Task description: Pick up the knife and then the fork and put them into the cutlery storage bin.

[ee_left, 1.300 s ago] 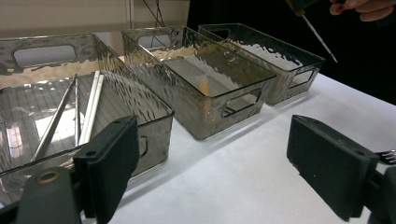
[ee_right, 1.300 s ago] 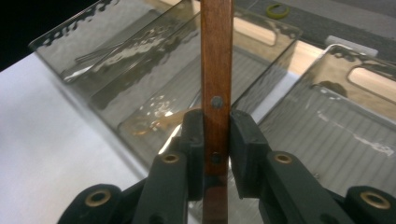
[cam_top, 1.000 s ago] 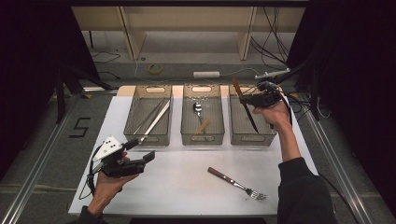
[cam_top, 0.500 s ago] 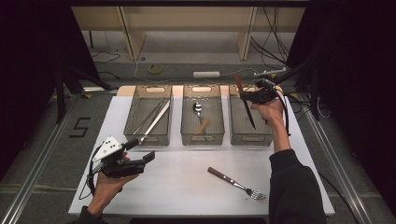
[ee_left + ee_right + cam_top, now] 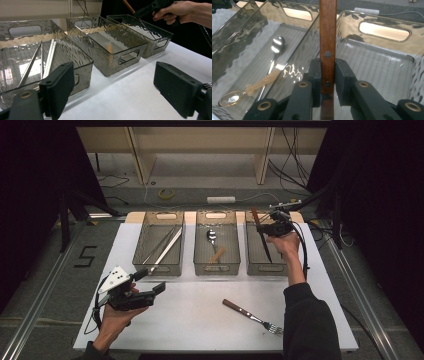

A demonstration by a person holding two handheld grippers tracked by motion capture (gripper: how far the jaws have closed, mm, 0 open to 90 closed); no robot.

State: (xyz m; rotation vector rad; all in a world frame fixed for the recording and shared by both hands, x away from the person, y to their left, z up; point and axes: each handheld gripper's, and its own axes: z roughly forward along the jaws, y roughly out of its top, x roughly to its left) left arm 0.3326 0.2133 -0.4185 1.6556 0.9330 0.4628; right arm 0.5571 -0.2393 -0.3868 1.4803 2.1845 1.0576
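One white table top [image 5: 200, 320] carries it all, and both grippers are over it. Three clear trays stand in a row at its far side. The left tray [image 5: 141, 240] sits just beyond the left gripper [image 5: 151, 281]. The middle tray [image 5: 197, 245] is just to the left of the right gripper [image 5: 267, 229]. The right tray [image 5: 251, 255] is directly under that gripper.

Left gripper: spread wide with nothing between the pads, held low over the table and aimed at the trays.

Right gripper: up over the far end of the right tray, pressed onto the knife [image 5: 263, 242] and pinching its wooden handle. The right gripper view has the pads tight on both sides of the handle, close to the rivets. From that grip the dark blade slants down into the right tray, tip toward the person. Whether the tip touches the tray floor is hard to say.

Long metal pieces [image 5: 162, 251] lie slantwise in the left tray, just past the left gripper's jaws. On the bare table a wood-handled fork [image 5: 250, 316] lies right of the left gripper and well short of the right one, tines toward the person. In the middle tray, left of the right gripper, are a steel spoon [image 5: 212, 237] and a small amber spoon [image 5: 217, 256].
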